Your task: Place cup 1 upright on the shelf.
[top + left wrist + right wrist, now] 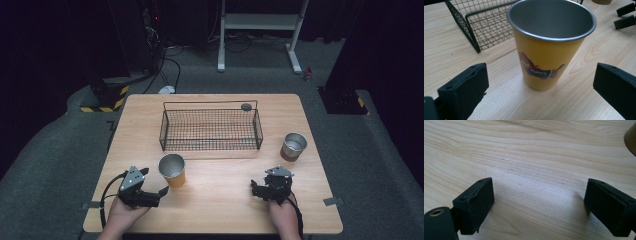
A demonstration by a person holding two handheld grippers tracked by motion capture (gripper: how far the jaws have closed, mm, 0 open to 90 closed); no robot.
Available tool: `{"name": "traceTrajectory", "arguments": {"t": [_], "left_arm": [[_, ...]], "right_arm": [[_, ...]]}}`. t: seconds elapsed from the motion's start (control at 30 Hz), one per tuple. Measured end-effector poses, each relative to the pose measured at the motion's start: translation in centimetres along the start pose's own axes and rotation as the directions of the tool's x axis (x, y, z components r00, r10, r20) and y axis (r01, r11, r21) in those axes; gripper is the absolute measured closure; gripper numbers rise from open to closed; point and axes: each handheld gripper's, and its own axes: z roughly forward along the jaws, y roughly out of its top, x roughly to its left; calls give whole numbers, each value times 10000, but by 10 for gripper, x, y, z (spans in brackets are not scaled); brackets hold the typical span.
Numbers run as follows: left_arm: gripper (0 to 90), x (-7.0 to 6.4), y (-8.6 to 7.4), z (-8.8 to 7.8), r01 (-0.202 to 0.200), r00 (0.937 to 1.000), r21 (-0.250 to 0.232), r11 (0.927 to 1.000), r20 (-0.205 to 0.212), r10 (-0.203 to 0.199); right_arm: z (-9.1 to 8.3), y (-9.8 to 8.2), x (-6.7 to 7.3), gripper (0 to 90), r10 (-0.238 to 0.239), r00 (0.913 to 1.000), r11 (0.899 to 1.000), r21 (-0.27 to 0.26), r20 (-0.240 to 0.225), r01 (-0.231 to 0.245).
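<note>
A yellow metal cup with a cartoon dog print stands upright on the wooden table, in front of the wire basket. My left gripper is open just left of it. In the left gripper view the yellow cup stands close ahead of the spread jaws of my left gripper, untouched. My right gripper is open near the front right over bare wood. In the right gripper view my right gripper holds nothing. A brown metal cup stands upright at the right.
The black wire basket is empty and sits mid-table; a small grey round thing rests at its back right corner. The brown cup's edge shows at the upper right of the right gripper view. The right gripper's jaws appear beyond the yellow cup.
</note>
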Motion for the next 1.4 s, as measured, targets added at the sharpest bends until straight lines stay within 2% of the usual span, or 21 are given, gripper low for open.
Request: {"name": "traceTrajectory", "arguments": {"t": [0.37, 0.5, 0.7, 0.9, 0.97, 1.13, 1.2, 1.27, 1.4], "left_arm": [[5, -10, 4, 8, 35, 9998, -162, 9999, 199, -32], [5, -13, 5, 11, -69, 9998, -219, 9997, 171, 73], [5, -16, 8, 20, -18, 10000, -424, 9991, 1, 18], [4, -15, 11, 27, 34, 10000, -408, 9992, 64, -31], [5, -13, 13, 31, -141, 9999, -308, 9994, -68, 139], [5, -9, 15, 36, -174, 9997, -52, 9998, -143, 173], [5, -6, 17, 38, -113, 9998, 84, 9999, -140, 115], [5, -5, 20, 38, -29, 10000, 224, 9997, 80, 27], [5, -7, 22, 42, 254, 9996, 19, 9997, 88, -254]], "right_arm": [[0, 0, 0, 91, -49, 10000, 10000, 0, -46, 49], [0, 0, 0, 91, -66, 10000, 10000, -4, -42, 66], [0, 0, 0, 91, -53, 10000, 10000, -2, -42, 53], [0, 0, 0, 91, -56, 10000, 10000, -3, -42, 56], [0, 0, 0, 91, -52, 10000, 10000, -1, -44, 52], [0, 0, 0, 91, -61, 10000, 10000, -3, -43, 61], [0, 0, 0, 91, -51, 10000, 10000, -2, -45, 51], [0, 0, 0, 91, -64, 10000, 10000, -7, -44, 64], [0, 0, 0, 91, -64, 10000, 10000, -6, -47, 64]]}}
